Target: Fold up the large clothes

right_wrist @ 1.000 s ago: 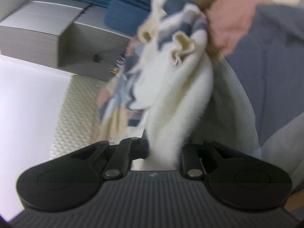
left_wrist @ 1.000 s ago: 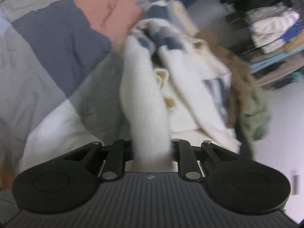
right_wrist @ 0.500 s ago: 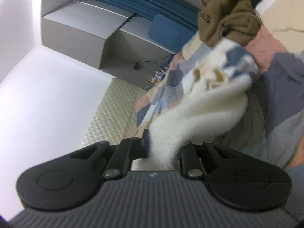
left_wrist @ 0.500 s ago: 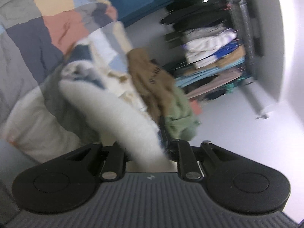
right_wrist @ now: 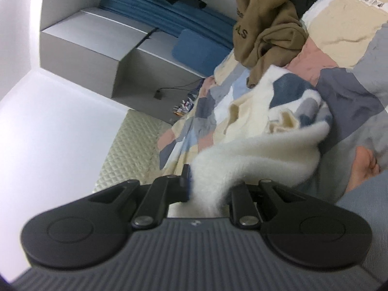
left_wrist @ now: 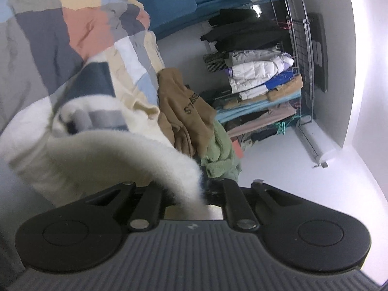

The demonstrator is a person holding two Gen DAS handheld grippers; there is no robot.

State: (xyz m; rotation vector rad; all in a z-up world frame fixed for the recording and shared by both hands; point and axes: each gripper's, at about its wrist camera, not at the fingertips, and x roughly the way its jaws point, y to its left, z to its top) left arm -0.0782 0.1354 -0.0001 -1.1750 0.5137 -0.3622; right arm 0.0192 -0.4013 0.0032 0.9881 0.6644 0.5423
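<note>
Between the jaws of the left gripper sits a thick fold of the white fleece garment, and the jaws are pinched down tight on it, so that one's a solid grab. From there the fleece arcs up and off to the left of the gripper, where its navy and grey patches show, and the rest of it lies bunched on the patchwork quilt ahead. Just to the right of that gripper's nose there's a tan hoodie with dark lettering, heaped next to a green fuzzy garment. Further off on the right, a wire rack is stacked with folded clothes and puffy white jackets.

Over on the other side, the right gripper is clamped narrow on another bit of the same fleece garment. That piece runs forward and to the right of the gripper, up to the patterned part resting on the quilt. Same tan hoodie shows up straight ahead, past the fleece. Off to the left of this gripper there's a grey cabinet and a quilted cream mat lower down. At the right edge, what looks like a bare foot peeks in, pretty blurry.
</note>
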